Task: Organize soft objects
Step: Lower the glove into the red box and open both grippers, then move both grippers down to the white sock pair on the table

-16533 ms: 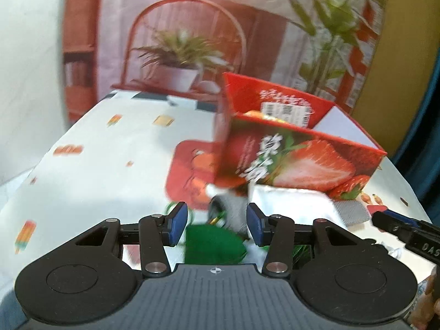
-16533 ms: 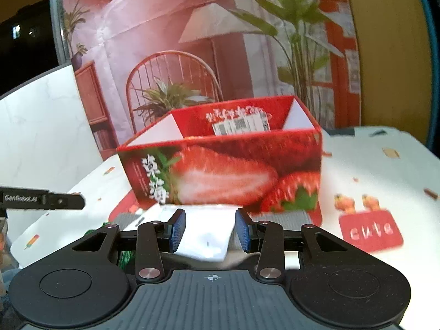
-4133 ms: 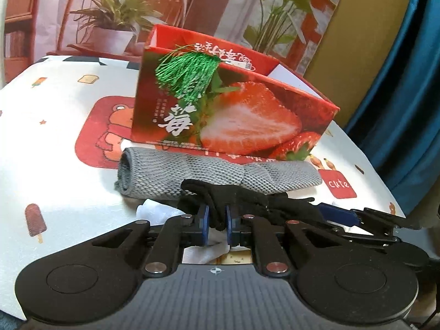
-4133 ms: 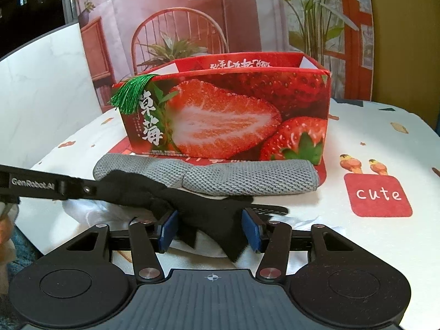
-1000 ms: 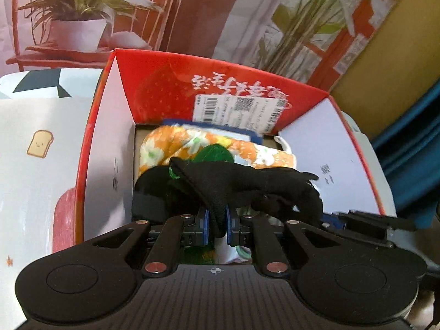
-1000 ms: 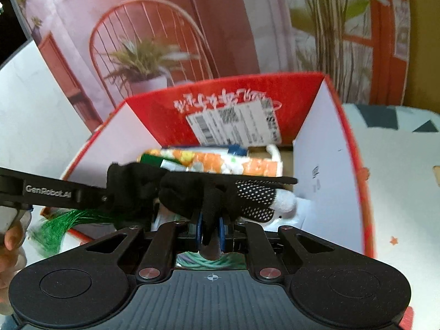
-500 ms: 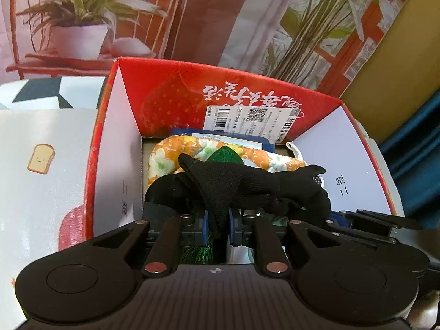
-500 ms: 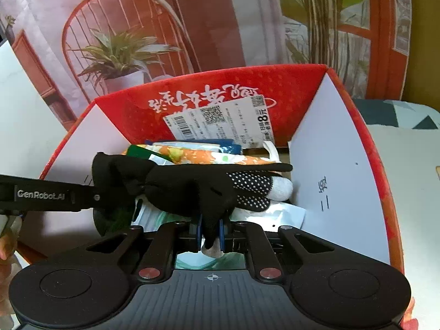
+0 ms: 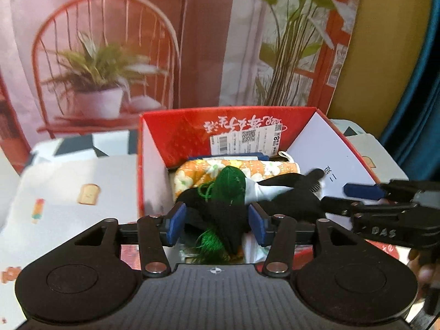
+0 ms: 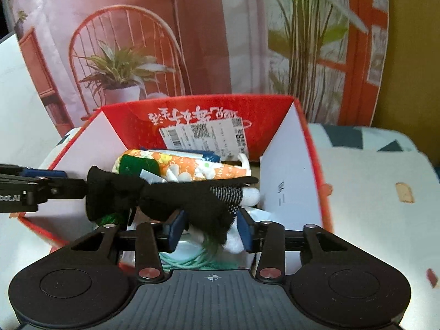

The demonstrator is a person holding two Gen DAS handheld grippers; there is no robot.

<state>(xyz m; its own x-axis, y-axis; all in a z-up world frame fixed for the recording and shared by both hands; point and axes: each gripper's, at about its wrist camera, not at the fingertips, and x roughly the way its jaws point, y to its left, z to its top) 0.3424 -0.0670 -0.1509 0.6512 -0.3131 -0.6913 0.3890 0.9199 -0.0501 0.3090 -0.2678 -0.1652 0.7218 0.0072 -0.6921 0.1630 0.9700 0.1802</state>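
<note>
The black glove (image 9: 222, 214) lies slack over the other soft things inside the red strawberry box (image 9: 154, 170). My left gripper (image 9: 217, 226) straddles one end of it. Its jaws are opening and the blue pads stand clear of the fabric. My right gripper (image 10: 211, 229) straddles the glove (image 10: 178, 192) near its dotted end, jaws also opening, pads apart from it. Under the glove sit a green tassel (image 9: 231, 184) and an orange floral cloth (image 9: 209, 169). Each gripper shows in the other's view, the right gripper (image 9: 385, 206) and the left gripper (image 10: 27, 189).
The box (image 10: 286, 170) stands on a white tablecloth (image 9: 68, 187) printed with small pictures. A teal cord (image 10: 192, 261) and white cloth lie low in the box. A printed backdrop of a chair and plants rises behind. A blue curtain (image 9: 423, 82) hangs at the right.
Both grippers were shut on the black glove and now stand open around it. The glove has sagged onto the things in the box. Both views have pulled back and up.
</note>
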